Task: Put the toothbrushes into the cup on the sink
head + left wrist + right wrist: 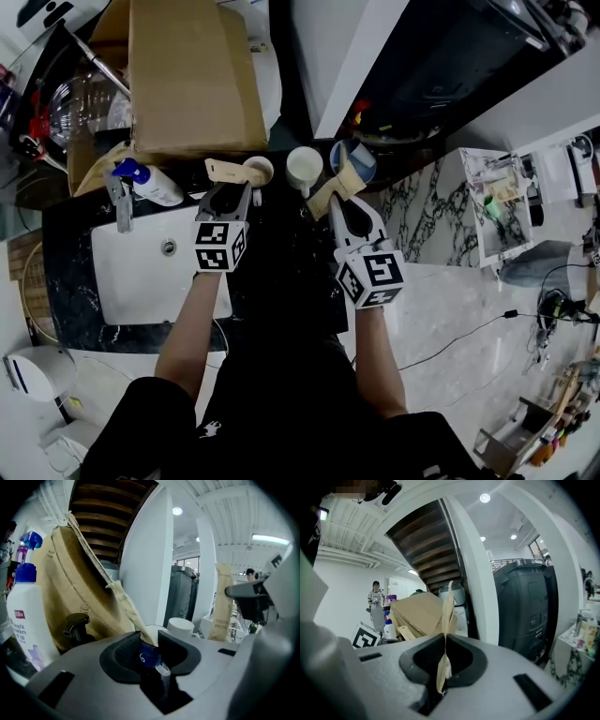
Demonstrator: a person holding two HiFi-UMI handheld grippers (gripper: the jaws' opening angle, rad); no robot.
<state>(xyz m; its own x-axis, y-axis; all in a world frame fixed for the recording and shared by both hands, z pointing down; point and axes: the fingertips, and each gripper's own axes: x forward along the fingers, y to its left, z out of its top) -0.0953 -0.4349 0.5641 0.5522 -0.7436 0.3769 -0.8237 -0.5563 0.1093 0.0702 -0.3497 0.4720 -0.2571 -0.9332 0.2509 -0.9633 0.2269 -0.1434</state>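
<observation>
Toothbrush (pixel 330 192) in flat tan paper packet

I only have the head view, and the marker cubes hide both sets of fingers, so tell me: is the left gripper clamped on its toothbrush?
Observer: No. The left gripper has its fingers apart, and the blue end of the left toothbrush pack sits between them unclamped.
Operator: Where is the cup from there?
Observer: The beige cup shows its rim just beyond those fingers, with the pack's paper leaning up and left above it.
Operator: And the right gripper?
Observer: The right gripper has its fingers shut on the right toothbrush pack, pinching the paper edge-on.
</observation>
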